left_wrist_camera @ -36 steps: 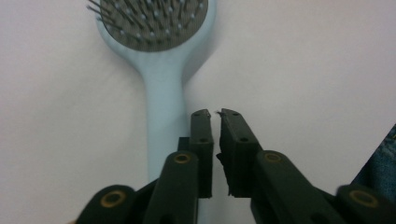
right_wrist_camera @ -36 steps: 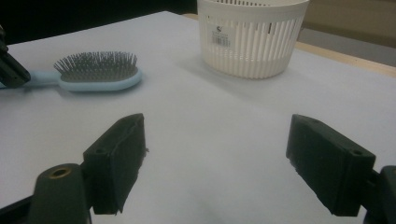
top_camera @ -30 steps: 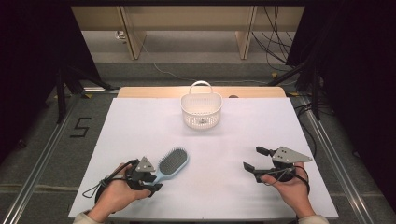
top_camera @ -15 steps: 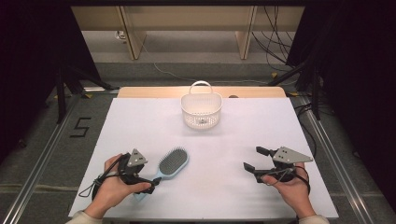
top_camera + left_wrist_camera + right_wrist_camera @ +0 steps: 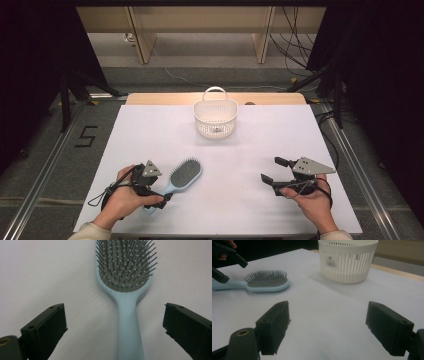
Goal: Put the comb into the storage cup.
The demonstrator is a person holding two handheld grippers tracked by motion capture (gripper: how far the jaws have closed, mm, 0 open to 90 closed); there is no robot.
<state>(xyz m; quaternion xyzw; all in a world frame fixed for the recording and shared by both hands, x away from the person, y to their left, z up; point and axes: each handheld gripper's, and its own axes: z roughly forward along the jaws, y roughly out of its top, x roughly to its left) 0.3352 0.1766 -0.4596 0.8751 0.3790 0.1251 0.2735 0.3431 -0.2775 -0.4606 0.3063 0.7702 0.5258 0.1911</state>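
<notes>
High view first: I've got the white worktop (image 5: 150, 130) in front of me, and the light blue hairbrush (image 5: 181, 178) lies flat near its near-left corner, bristles up, head angled toward the middle of the worktop and handle running back toward the near edge. My left hand-held gripper (image 5: 159, 197) sits right at that handle end, low over the surface, with my hand wrapped around its body and the cable looping off to the left.

Left gripper view now: the brush handle runs straight up between the two black jaws, and there's clear white worktop on each side of it. The jaws have just been opening, and they stand wide apart, touching nothing; the handle lies between them, not gripped. The oval bristle pad fills the top of this view.

Over on the near-right side of the worktop, my right hand-held gripper (image 5: 270, 170) rests with its jaws spread apart and pointing left across the surface, well apart from the brush. In the right gripper view both of its pads show with bare worktop between them.

The white slatted basket (image 5: 215, 117) stands upright toward the far edge, about midway along it, handle up, well apart from the brush and from both grippers. From the right gripper view I can see a small label on its wall.
</notes>
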